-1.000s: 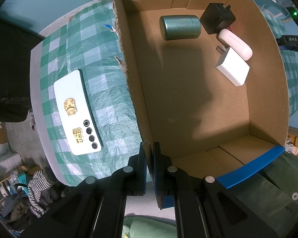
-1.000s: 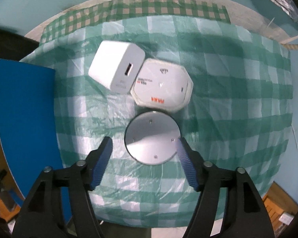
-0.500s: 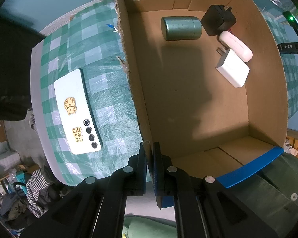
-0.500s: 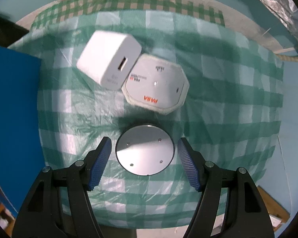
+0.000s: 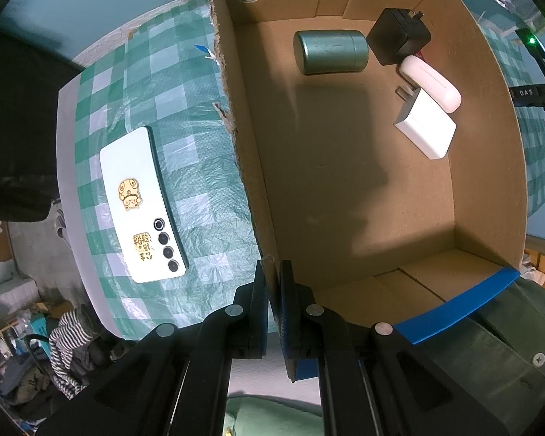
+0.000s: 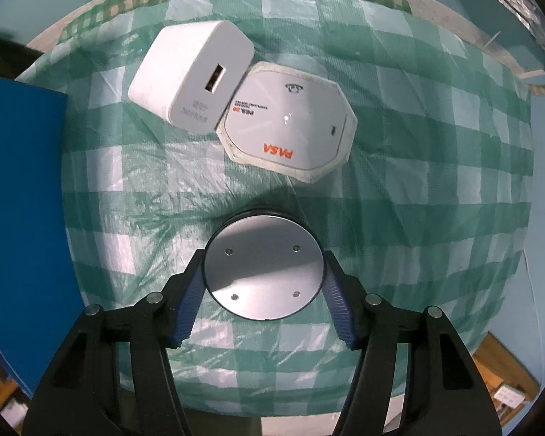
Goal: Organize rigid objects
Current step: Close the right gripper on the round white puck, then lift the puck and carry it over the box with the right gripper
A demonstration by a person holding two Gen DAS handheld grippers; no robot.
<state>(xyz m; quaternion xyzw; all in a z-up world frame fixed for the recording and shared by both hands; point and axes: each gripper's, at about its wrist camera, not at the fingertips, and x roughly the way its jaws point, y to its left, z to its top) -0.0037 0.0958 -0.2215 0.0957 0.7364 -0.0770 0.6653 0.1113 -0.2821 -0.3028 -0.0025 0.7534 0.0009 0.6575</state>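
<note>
Fingers (image 6: 192, 290) of the right gripper (image 6: 263, 292) have just been closing around the round silver disc (image 6: 263, 267). Left gripper (image 5: 272, 303) stays clamped on the cardboard box (image 5: 243, 167) wall. Next up, I reckon: lift and drop it in the box.

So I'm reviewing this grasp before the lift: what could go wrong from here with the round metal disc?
The right gripper has just been closing around the silver disc, its blue pads at the curved rim. On a smooth round edge the disc could squirt out or tilt. The left gripper pinches only the torn wall of the cardboard box, so the box may shift during the drop. Inside, the green tin lies on its side and might roll if bumped.
</note>
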